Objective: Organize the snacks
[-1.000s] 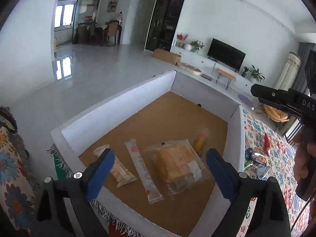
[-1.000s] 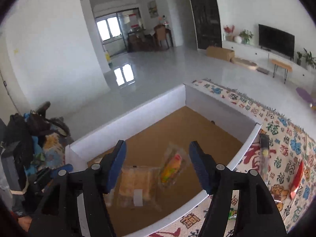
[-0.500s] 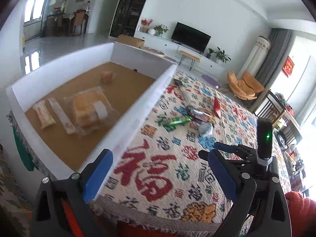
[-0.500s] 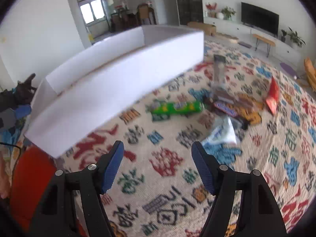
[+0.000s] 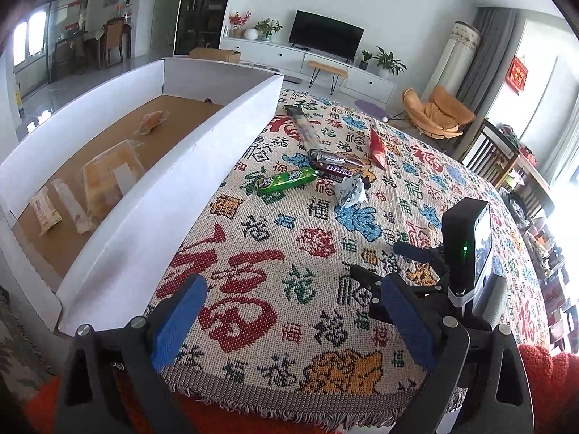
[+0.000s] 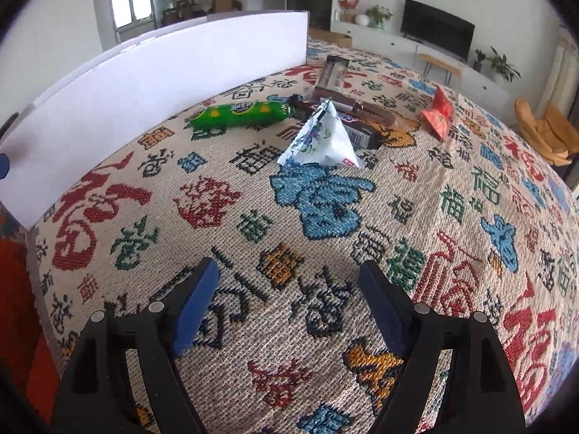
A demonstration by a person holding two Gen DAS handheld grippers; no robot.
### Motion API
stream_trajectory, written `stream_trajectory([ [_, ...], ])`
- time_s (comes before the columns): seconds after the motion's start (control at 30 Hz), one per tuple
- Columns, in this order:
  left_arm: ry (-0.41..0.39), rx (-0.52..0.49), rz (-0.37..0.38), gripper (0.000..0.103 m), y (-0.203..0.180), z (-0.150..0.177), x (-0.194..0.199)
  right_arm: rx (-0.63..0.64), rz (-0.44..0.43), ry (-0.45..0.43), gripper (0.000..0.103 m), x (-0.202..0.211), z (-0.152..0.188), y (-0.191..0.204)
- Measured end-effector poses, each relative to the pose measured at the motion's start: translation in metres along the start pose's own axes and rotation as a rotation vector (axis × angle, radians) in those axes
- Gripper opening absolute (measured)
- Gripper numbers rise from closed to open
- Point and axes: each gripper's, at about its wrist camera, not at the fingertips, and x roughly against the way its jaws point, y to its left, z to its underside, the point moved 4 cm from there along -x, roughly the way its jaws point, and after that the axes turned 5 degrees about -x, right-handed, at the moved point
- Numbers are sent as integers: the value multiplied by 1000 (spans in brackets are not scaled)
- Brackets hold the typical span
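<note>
A white-walled box (image 5: 188, 166) with a brown floor stands at the left and holds several snacks, among them a large bread pack (image 5: 105, 177). On the patterned cloth beside it lie a green packet (image 6: 239, 114), a white triangular pouch (image 6: 322, 139), brown chocolate bars (image 6: 365, 117), a long dark packet (image 6: 333, 72) and a red packet (image 6: 439, 112). My right gripper (image 6: 289, 307) hovers over bare cloth short of the white pouch, its jaws opening with nothing between them. My left gripper (image 5: 293, 322) is open and empty near the cloth's front edge. The right gripper's body (image 5: 466, 253) shows beside it.
The cloth's fringed front edge (image 5: 289, 401) ends over something red. A living room lies beyond, with a TV (image 5: 327, 36), a low cabinet, an orange chair (image 5: 438, 112) and wooden chairs at the right.
Both grippers swung away from above the box to the cloth on its right and came lower. The right gripper's jaws stand wider than before.
</note>
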Motion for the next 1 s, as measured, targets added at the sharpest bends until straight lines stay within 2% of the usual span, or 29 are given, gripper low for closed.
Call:
stream_trajectory([
  [0.17, -40, 20, 59, 96, -9, 3, 19, -6, 2, 1, 86, -1, 0, -4],
  [0.33, -30, -72, 80, 96, -33, 4, 43, -10, 2, 3, 86, -3, 0, -5],
  [0.4, -49, -98, 91, 96, -43, 6, 57, -12, -2, 3, 86, -2, 0, -5],
  [0.53, -95, -53, 141, 97, -51, 14, 76, -16, -5, 2, 86, -2, 0, -5],
  [0.63, -106, -16, 175, 97, -50, 17, 83, -56, 40, 6, 86, 8, 1, -12],
  [0.73, -109, -29, 150, 97, -51, 9, 82, -148, 47, -28, 86, 26, 2, -29],
  [0.8, -108, -29, 130, 99, -49, 3, 75, -191, 106, -25, 86, 29, 3, -44],
  [0.9, -100, -23, 134, 100, -49, -5, 53, -283, 180, -37, 86, 31, 3, -73],
  [1.0, -97, 2, 128, 100, -45, -5, 27, -385, 185, -35, 86, 23, 3, -98],
])
